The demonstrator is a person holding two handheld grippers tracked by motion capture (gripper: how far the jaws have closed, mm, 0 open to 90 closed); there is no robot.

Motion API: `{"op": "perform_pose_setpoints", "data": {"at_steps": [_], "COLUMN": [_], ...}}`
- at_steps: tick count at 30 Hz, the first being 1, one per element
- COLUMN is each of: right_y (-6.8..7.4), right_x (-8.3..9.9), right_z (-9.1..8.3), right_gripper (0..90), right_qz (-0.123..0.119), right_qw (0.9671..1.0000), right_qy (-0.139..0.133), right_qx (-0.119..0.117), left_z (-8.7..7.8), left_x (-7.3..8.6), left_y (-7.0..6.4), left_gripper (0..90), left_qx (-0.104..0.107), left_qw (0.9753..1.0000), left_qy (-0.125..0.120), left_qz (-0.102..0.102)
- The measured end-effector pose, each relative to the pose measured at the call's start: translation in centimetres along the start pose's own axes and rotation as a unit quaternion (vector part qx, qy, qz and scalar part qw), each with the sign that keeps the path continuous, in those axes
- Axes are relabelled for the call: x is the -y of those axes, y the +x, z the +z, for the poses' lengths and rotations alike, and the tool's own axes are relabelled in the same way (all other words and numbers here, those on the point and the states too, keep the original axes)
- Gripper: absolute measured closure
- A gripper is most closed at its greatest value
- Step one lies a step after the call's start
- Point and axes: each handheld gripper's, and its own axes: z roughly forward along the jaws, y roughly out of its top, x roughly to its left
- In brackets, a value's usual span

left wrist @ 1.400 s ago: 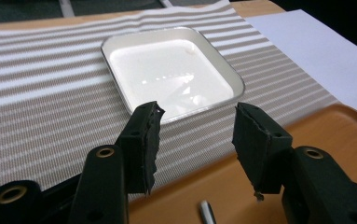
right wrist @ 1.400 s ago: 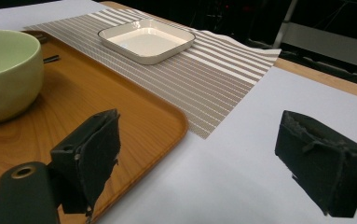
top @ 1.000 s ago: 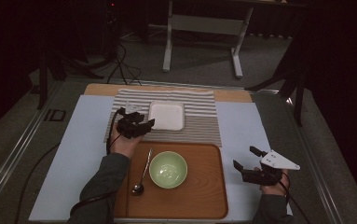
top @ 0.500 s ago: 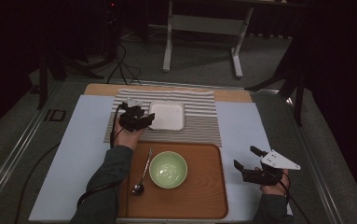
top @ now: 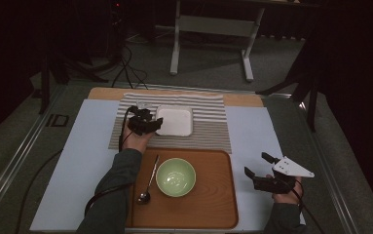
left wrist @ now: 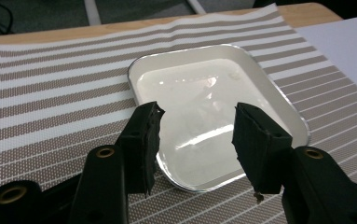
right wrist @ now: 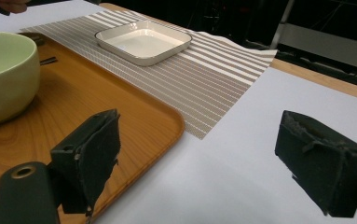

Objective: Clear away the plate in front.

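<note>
Right now my left tool [top: 151,123] sits at the left edge of the white square dish [top: 174,120], over the striped placemat [top: 208,129]. In the left gripper view the left tool [left wrist: 197,128] has its jaws parted to a middling gap, with nothing between them; the dish [left wrist: 213,93] lies just ahead and beneath, its near corner under the gap, one jaw over the mat beside the rim and the other over the dish's glossy inside. Whether either jaw touches the rim, I cannot tell.

The dish lies flat on the placemat, open side up, at the far side of the counter [top: 77,161], beyond the wooden tray [top: 218,195]. It is nearly square with rounded corners, so it has no clear long axis; in the high view its edges run roughly parallel to the mat's stripes and to the counter's edges. In the left gripper view it appears turned, a corner pointing toward me.

My right tool [top: 262,168] rests well apart from the dish, on the pale counter sheet just right of the tray, jaws spread wide and holding nothing. In the right gripper view the right tool [right wrist: 197,154] looks across the tray's corner toward the dish [right wrist: 143,42] far off.

On the tray sit a green bowl [top: 176,177] and, just left of it, a spoon [top: 148,181].
</note>
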Motion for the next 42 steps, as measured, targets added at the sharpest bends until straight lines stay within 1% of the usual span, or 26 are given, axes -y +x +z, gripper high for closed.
{"op": "perform_pose_setpoints", "data": {"at_steps": [4,7,9,11,13,16,17,21,22,23,26,27,29,33,38,39,40,42], "right_y": [0.0,0.0,0.0,-0.1,-0.1,-0.1,-0.1,-0.1,-0.1,-0.1,-0.1,-0.1,-0.1,-0.2,-0.2,-0.2,-0.2,-0.2], "right_x": [0.0,0.0,0.0,0.0,0.0,0.0,0.0,0.0,0.0,0.0,0.0,0.0,0.1,0.1,0.1,0.1,0.1,0.1], "right_z": [0.0,0.0,0.0,0.0,0.0,0.0,-0.1,-0.1,-0.1,-0.1,-0.1,-0.1,-0.1,-0.2,-0.2,-0.2,-0.2,-0.2], "right_gripper": [13.5,13.5,13.5,13.5,13.5,13.5,13.5,13.5,13.5,13.5,13.5,13.5,13.5,13.5,13.5,13.5,13.5,13.5], "right_qz": [0.000,0.000,0.000,0.001,0.001,0.000,0.001,0.002,0.002,0.002,0.001,0.001,0.001,0.001,0.003,0.002,0.002,-0.001], "right_qw": [1.0000,1.0000,1.0000,1.0000,1.0000,1.0000,1.0000,1.0000,1.0000,1.0000,1.0000,1.0000,1.0000,1.0000,1.0000,1.0000,1.0000,1.0000], "right_qy": [-0.001,0.000,-0.001,-0.001,0.000,-0.001,-0.001,-0.001,-0.001,-0.001,-0.001,-0.001,-0.001,-0.002,-0.001,-0.001,0.000,0.002], "right_qx": [0.000,0.000,0.000,0.000,0.000,0.000,0.001,0.001,0.001,0.001,0.001,0.001,0.001,0.001,0.002,0.002,0.001,0.003], "left_z": [0.6,1.1,1.5,1.9,2.4,3.0,3.2,3.7,3.8,4.0,4.1,4.3,4.5,4.9,5.1,5.0,5.0,5.1], "left_x": [0.2,0.3,0.4,0.5,0.7,1.0,1.1,1.4,1.5,1.5,1.6,1.6,1.6,1.5,1.4,1.3,1.3,1.3], "left_y": [0.5,0.8,0.9,0.9,0.8,0.8,0.9,1.3,1.3,1.4,1.5,1.5,1.4,1.4,1.5,1.7,1.8,1.8], "left_gripper": [52.2,53.2,54.1,55.4,58.1,60.0,60.1,62.2,63.6,64.7,68.1,68.1,71.8,77.3,81.2,81.2,83.5,83.9], "left_qx": [-0.014,-0.017,-0.020,-0.023,-0.028,-0.035,-0.038,-0.051,-0.052,-0.050,-0.049,-0.043,-0.041,-0.026,-0.026,-0.025,-0.023,-0.022], "left_qw": [0.9998,0.9995,0.9992,0.9990,0.9985,0.9976,0.9972,0.9953,0.9951,0.9948,0.9944,0.9943,0.9940,0.9936,0.9930,0.9927,0.9926,0.9925], "left_qy": [0.013,0.020,0.027,0.034,0.046,0.058,0.063,0.075,0.077,0.080,0.087,0.089,0.093,0.101,0.105,0.107,0.106,0.107], "left_qz": [-0.009,-0.018,-0.020,-0.016,-0.011,-0.015,-0.016,-0.034,-0.034,-0.037,-0.036,-0.041,-0.041,-0.042,-0.046,-0.051,-0.053,-0.055]}}
